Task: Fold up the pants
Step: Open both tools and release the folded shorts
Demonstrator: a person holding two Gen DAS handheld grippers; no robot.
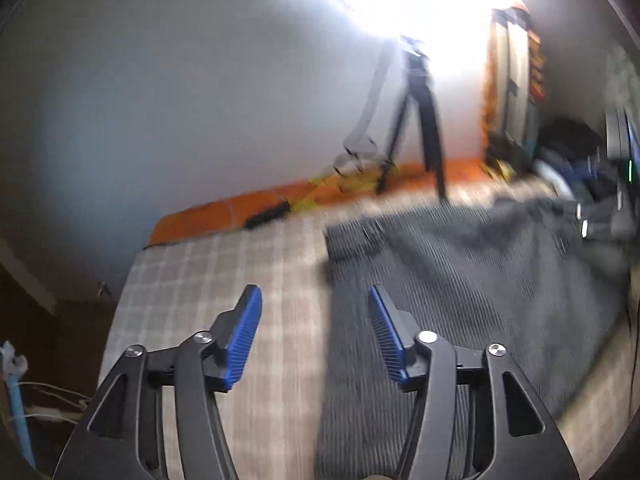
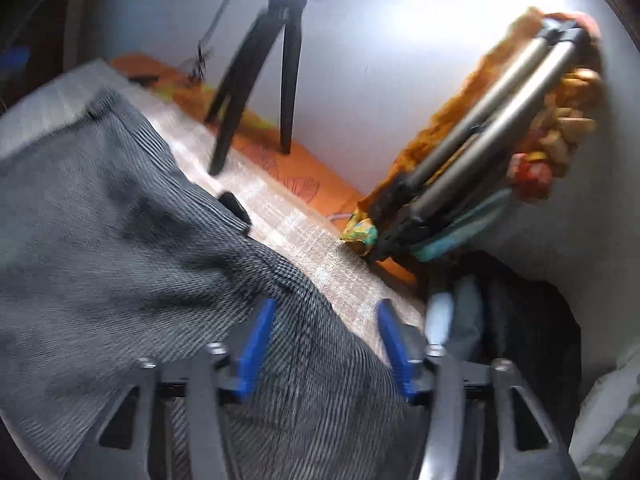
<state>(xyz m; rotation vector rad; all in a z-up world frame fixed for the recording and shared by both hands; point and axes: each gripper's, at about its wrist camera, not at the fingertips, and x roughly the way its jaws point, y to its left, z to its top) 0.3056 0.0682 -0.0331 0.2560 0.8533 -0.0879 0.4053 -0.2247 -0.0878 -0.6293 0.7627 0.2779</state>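
Grippers both spread wide: my left gripper (image 1: 315,300) hovered at pants (image 1: 460,280) edge, 12 o'clock; right gripper (image 2: 326,312) low over pants, gripping nothing.

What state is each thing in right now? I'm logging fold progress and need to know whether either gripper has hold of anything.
left gripper: open, holding nothing, over the checked sheet at the pants' edge.
right gripper: open, jaws apart over the pants, not clamped.
pants: dark grey ribbed, spread out and rumpled on the bed, not folded.
checked sheet: laid flat under the pants.
black tripod: standing, legs spread, by the wall.
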